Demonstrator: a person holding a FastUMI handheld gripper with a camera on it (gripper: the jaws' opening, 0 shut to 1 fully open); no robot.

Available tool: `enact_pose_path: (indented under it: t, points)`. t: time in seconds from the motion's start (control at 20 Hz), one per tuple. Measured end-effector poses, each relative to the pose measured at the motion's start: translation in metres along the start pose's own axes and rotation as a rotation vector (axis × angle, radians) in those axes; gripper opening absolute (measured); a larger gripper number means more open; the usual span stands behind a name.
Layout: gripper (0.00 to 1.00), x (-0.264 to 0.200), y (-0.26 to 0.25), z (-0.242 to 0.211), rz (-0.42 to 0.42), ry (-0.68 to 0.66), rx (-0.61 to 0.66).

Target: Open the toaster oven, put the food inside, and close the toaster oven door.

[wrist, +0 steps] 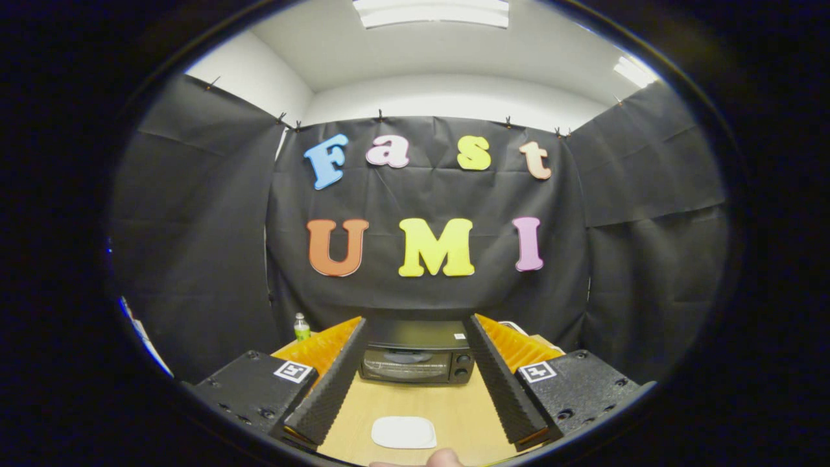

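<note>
A black toaster oven (416,355) stands at the far end of the wooden table (454,408), its glass door shut and two knobs on its right side. It sits beyond my fingertips, framed between them. A white plate (403,432) lies on the table between my fingers, close to me. At its near edge shows a pale rounded piece of food (444,458), mostly cut off from sight. My gripper (415,331) is open and wide apart, holding nothing, raised above the table.
A small bottle with a green label (301,327) stands at the table's back left, beside the oven. Black cloth walls close the booth behind and on both sides. Bare table lies between the plate and the oven.
</note>
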State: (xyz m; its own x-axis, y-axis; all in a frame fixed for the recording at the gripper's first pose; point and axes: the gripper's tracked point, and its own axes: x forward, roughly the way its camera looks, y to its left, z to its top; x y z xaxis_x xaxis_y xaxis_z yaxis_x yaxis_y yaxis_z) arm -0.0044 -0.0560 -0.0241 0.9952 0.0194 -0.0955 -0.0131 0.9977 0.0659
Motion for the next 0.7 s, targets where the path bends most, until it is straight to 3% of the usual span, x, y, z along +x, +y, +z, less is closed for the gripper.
enact_pose_path:
  t: [0.7]
  points:
    - [1.00,-0.009,0.024,-0.016,0.019,0.015,0.006]
